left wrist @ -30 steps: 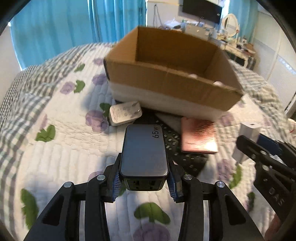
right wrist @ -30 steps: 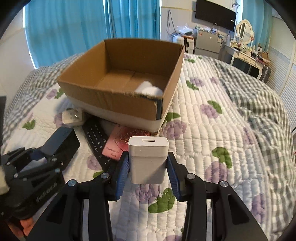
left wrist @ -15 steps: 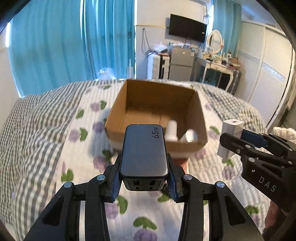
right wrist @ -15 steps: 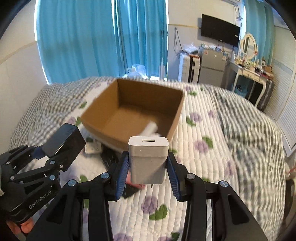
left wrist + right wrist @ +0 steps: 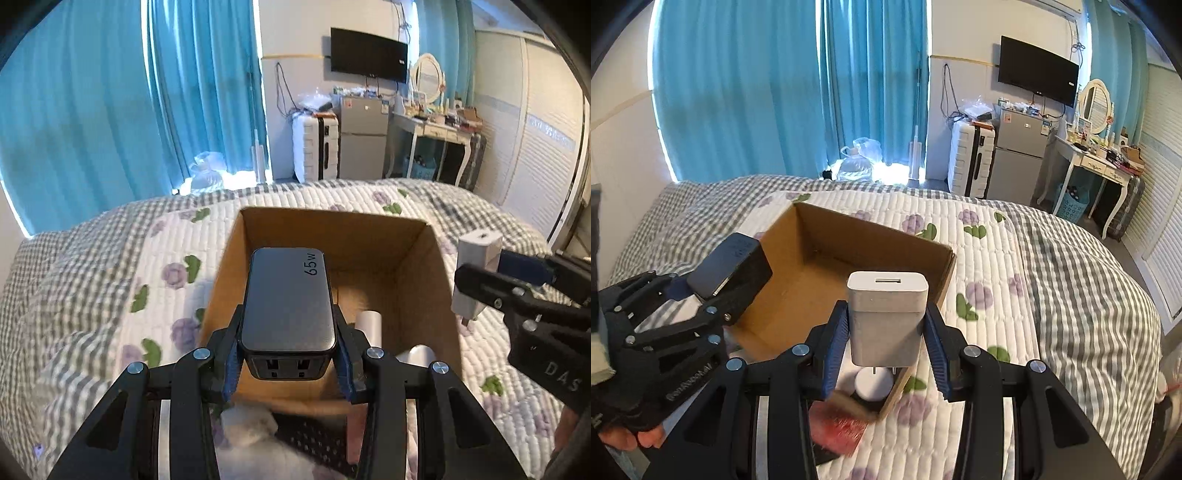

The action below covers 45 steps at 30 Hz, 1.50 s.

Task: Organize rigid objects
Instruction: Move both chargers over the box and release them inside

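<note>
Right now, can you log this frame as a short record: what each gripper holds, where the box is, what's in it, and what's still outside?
left gripper: shut on black charger, held over the box
right gripper: shut on white charger, above the box's near corner
box: open cardboard, on the quilt
in box: white cylinders
outside box: pink case, near the box's front

We are seeing the cardboard box sitting on the bed quilt, with two cylinders lying inside it near its front wall. We are holding the 65W charger in the left gripper above the box's left side, while the plug adapter in the right gripper is hanging over its right front corner. A keyboard is lying on the quilt just in front of the box.
</note>
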{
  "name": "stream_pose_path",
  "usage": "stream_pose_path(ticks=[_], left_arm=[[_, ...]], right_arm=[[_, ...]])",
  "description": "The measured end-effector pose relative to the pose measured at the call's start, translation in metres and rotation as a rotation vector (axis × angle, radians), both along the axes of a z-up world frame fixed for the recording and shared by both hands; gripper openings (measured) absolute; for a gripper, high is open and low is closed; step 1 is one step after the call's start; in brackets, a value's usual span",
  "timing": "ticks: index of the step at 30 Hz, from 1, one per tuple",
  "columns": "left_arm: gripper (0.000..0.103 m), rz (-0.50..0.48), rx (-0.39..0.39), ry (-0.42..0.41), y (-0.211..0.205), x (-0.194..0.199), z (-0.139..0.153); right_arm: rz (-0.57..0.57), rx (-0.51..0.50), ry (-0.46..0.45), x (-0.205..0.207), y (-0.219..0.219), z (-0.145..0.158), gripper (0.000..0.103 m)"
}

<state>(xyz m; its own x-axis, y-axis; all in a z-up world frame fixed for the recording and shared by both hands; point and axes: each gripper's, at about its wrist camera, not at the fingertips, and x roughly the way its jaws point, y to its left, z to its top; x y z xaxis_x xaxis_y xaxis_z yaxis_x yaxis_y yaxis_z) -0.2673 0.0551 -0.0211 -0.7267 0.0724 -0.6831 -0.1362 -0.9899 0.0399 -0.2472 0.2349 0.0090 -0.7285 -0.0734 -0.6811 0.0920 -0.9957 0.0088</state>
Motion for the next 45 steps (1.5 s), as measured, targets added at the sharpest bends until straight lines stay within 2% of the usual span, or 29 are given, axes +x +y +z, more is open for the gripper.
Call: stream_pose_path(ticks=[5,9,12,15,20,24,26,27,28,30,34,37,39,45], left_arm=[[0.042,-0.012,-0.031,-0.077,0.009,-0.028,-0.036],[0.043,-0.029,-0.049,-0.105,0.015,-0.035,-0.054],[0.048,-0.027,-0.083,-0.119,0.02,-0.034,-0.062],[0.061,-0.035,-0.112,-0.069,0.024,-0.029,-0.056],[0.061,-0.044,-0.094,-0.073,0.022,-0.024,-0.052],[0.061,-0.039,-0.077,-0.061,0.019,-0.018,-0.044],[0.061,-0.035,-0.06,-0.055,0.017,-0.012,-0.036],[0.061,-0.035,-0.053,-0.053,0.016,-0.008,-0.033],[0.061,-0.035,-0.045,-0.05,0.014,-0.004,-0.029],[0.062,-0.037,-0.035,-0.045,0.011,0.005,-0.021],[0.077,-0.021,-0.037,-0.022,0.002,0.03,-0.003],[0.08,0.0,-0.036,-0.017,-0.008,0.052,0.012],[0.084,0.015,-0.04,-0.012,-0.013,0.064,0.02],[0.094,0.039,-0.039,0.015,-0.03,0.102,0.034]], right_arm=[[-0.001,0.009,-0.033,-0.031,0.003,-0.02,0.04],[0.002,0.014,-0.057,-0.045,0.006,-0.036,0.04],[0.006,0.019,-0.072,-0.051,0.006,-0.045,0.04],[0.017,0.018,-0.08,-0.056,0.004,-0.048,0.04],[-0.001,0.068,-0.093,-0.072,0.001,-0.053,0.04],[0.004,0.036,-0.121,-0.09,0.003,-0.057,0.04],[-0.003,0.037,-0.12,-0.094,0.003,-0.057,0.049],[-0.009,0.029,-0.112,-0.094,0.003,-0.055,0.059],[-0.017,0.023,-0.105,-0.093,0.004,-0.052,0.063],[-0.034,0.006,-0.077,-0.083,0.005,-0.039,0.064],[-0.045,0.015,-0.055,-0.059,0.005,-0.015,0.066],[-0.062,0.026,-0.017,-0.027,0.006,0.01,0.076],[-0.073,0.035,0.0,-0.007,0.007,0.024,0.077],[-0.103,0.054,0.032,0.054,0.005,0.045,0.09]])
